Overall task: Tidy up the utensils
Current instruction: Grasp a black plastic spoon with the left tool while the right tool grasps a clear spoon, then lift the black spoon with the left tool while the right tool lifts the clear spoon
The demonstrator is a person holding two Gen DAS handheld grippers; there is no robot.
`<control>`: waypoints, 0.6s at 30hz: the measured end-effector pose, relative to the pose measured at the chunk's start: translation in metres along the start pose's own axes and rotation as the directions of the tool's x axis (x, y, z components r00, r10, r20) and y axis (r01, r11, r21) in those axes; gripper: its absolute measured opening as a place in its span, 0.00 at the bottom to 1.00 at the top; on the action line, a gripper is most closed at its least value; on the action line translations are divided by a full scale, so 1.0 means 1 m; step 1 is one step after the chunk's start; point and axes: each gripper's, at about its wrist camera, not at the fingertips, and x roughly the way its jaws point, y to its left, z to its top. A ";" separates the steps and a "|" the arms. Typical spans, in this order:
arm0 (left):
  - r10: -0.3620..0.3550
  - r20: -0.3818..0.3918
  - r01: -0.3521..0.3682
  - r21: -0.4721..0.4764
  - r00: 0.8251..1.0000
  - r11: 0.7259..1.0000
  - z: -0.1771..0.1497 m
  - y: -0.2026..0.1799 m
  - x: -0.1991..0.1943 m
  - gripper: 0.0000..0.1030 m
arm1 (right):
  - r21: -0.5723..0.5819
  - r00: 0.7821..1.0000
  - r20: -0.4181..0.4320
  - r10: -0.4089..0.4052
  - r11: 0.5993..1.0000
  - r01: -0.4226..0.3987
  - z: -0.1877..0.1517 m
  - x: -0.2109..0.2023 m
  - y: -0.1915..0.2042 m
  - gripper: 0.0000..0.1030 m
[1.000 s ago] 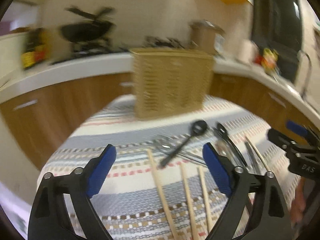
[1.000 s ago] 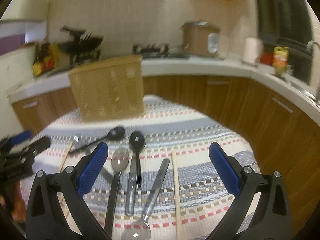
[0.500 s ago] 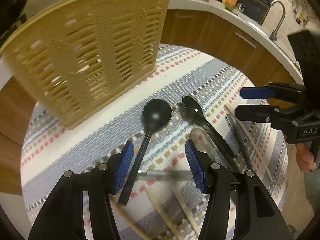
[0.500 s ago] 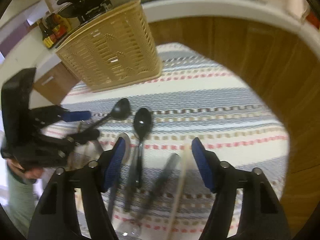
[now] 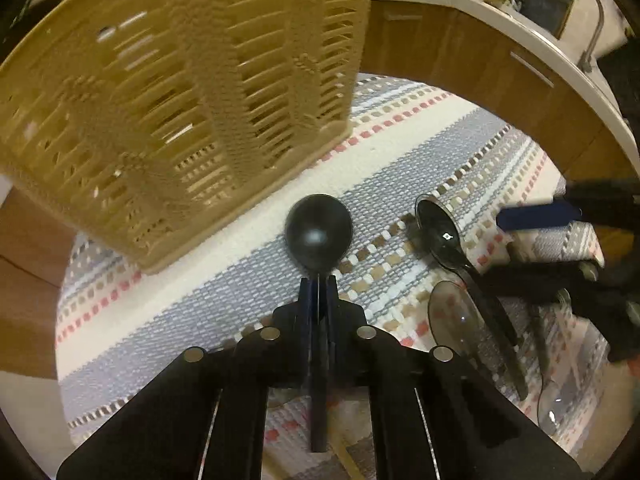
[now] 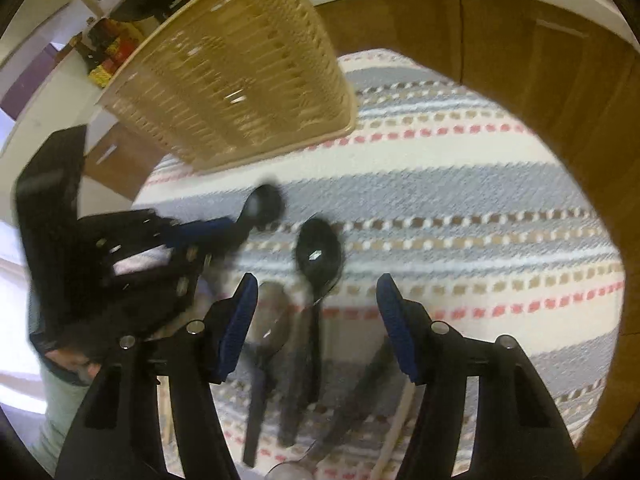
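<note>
My left gripper [image 5: 319, 284] is shut on the thin handle of a black round-bowled spoon [image 5: 319, 232], whose bowl sticks out just past the fingertips over the striped cloth [image 5: 400, 168]. The right wrist view shows that gripper [image 6: 236, 228] and spoon bowl [image 6: 266, 202] blurred at left. My right gripper [image 6: 316, 308] hangs low over the cloth with its jaws closing. A black oval spoon [image 6: 320, 252] and a clear spoon [image 6: 272, 320] lie between its fingers, untouched by the pads. The tan slatted basket [image 5: 180, 100] stands just behind the utensils.
A dark metal utensil [image 6: 360, 400] and a pale chopstick [image 6: 396, 428] lie under the right finger. A black oval spoon [image 5: 440, 232] and a clear spoon [image 5: 452, 316] lie right of my left gripper. Wooden cabinets [image 6: 520, 60] ring the table. A person's hand [image 6: 76, 360] shows at lower left.
Both grippers tipped down and came closer to the utensils. The left one closed onto the round spoon's handle. The right one narrowed its jaws over the oval spoon.
</note>
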 end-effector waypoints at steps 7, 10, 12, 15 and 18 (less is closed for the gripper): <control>-0.102 0.106 0.115 -0.122 0.989 0.986 -0.013 0.020 -0.033 0.04 | -0.017 0.997 -0.063 0.054 0.998 -0.056 -0.012 0.012 0.021 0.43; -0.103 0.128 0.121 -0.147 0.986 0.982 -0.025 0.023 -0.047 0.04 | -0.035 0.998 -0.060 -0.004 0.999 0.002 -0.009 0.018 0.030 0.43; -0.090 0.140 0.114 -0.174 0.986 0.978 -0.036 0.028 -0.056 0.04 | -0.036 0.998 -0.067 -0.006 0.999 0.004 -0.006 0.022 0.034 0.43; -0.062 0.152 0.094 -0.213 0.987 0.973 -0.054 0.038 -0.068 0.04 | -0.053 0.996 -0.075 -0.044 0.998 0.041 -0.004 0.028 0.042 0.43; -0.037 0.145 0.076 -0.272 0.989 0.959 -0.082 0.053 -0.082 0.04 | -0.063 0.992 -0.100 -0.075 0.996 0.069 -0.004 0.040 0.052 0.43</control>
